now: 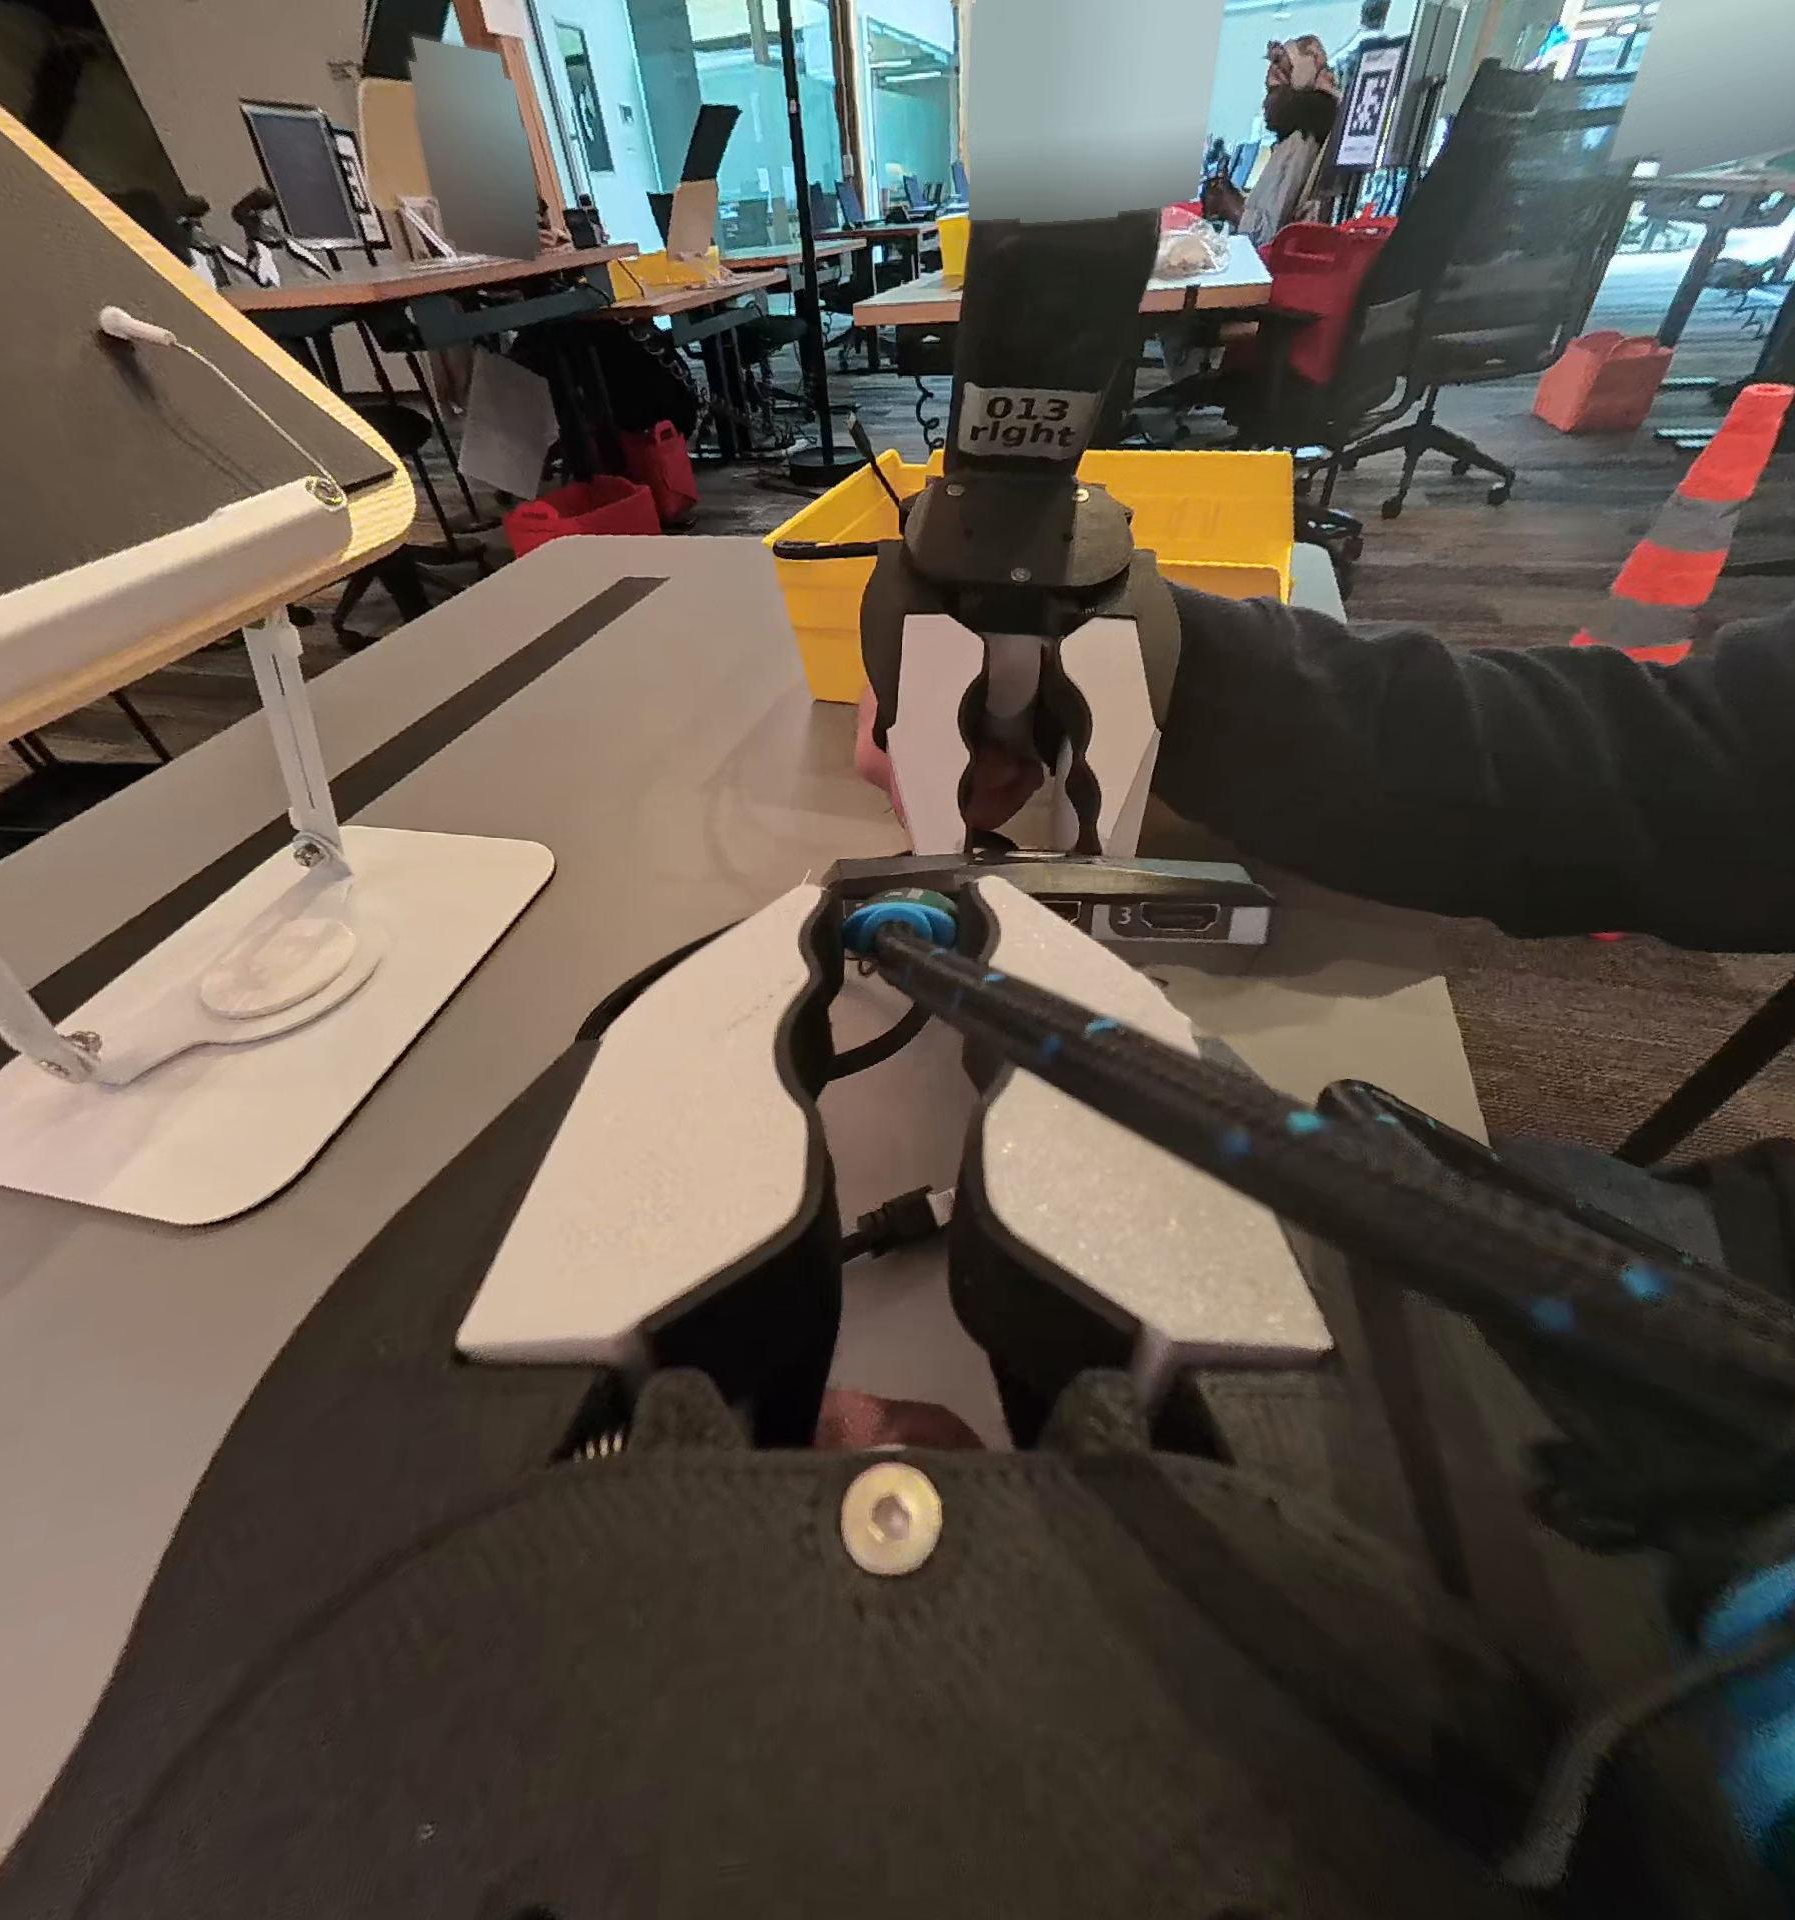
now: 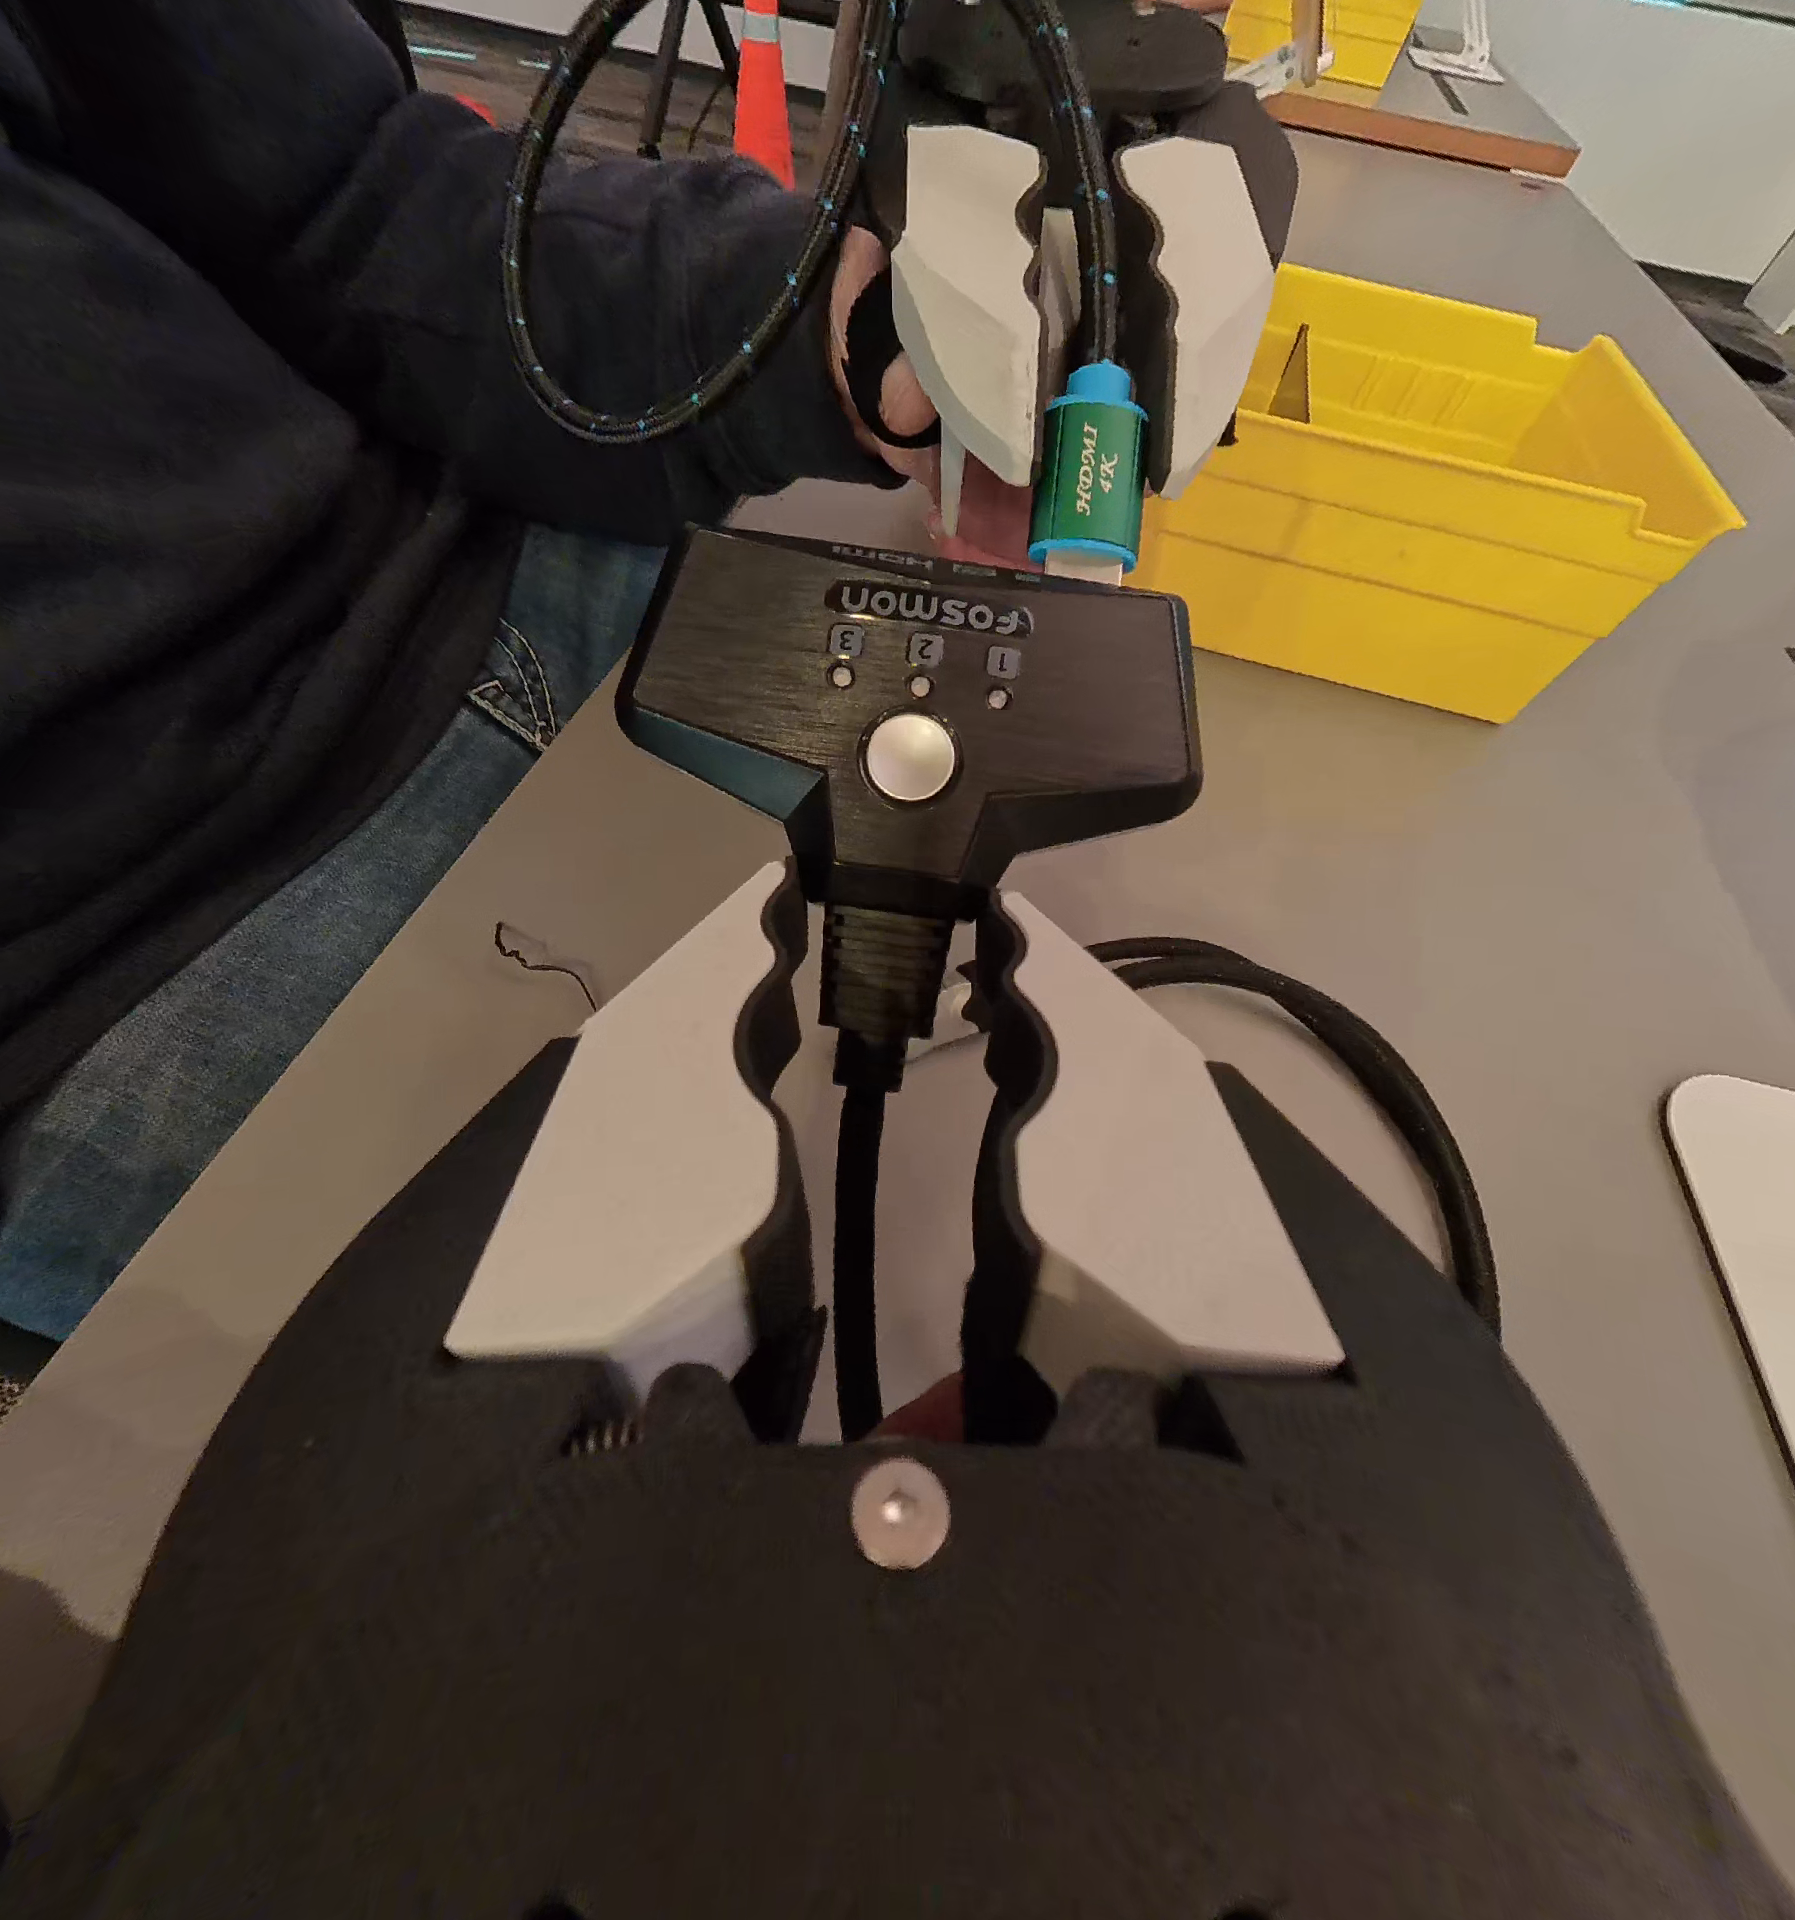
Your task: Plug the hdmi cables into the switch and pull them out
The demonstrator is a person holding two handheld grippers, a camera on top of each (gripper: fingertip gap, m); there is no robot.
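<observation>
The switch [image 2: 908, 707] is a flat, T-shaped black box with a brushed top, a round silver button and three small indicator dots; it lies on the smooth grey table [image 2: 1392, 935] near the edge where the person sits. Its ribbed black strain relief and fixed black cable [image 2: 857, 1195] run back between the fingers of the right gripper [image 2: 888, 914], whose wavy black pads and matte white outer plates close on that ribbed neck. The left gripper [image 2: 1085, 457] is clamped on the HDMI plug [image 2: 1085, 473], a glossy green metal barrel with blue rubbery collars; its bare metal tip meets the switch's far port face at the end port, though how deep it sits cannot be told. The plug's braided black cable with blue flecks [image 2: 664, 301] loops back in a wide arc over a dark sleeve [image 2: 249, 364]. A yellow plastic bin [image 2: 1444, 540] with stepped walls stands just beyond the switch. In the left wrist view a white metal stand [image 1: 249, 997] with a rounded flat base rests toward the table's left edge.
</observation>
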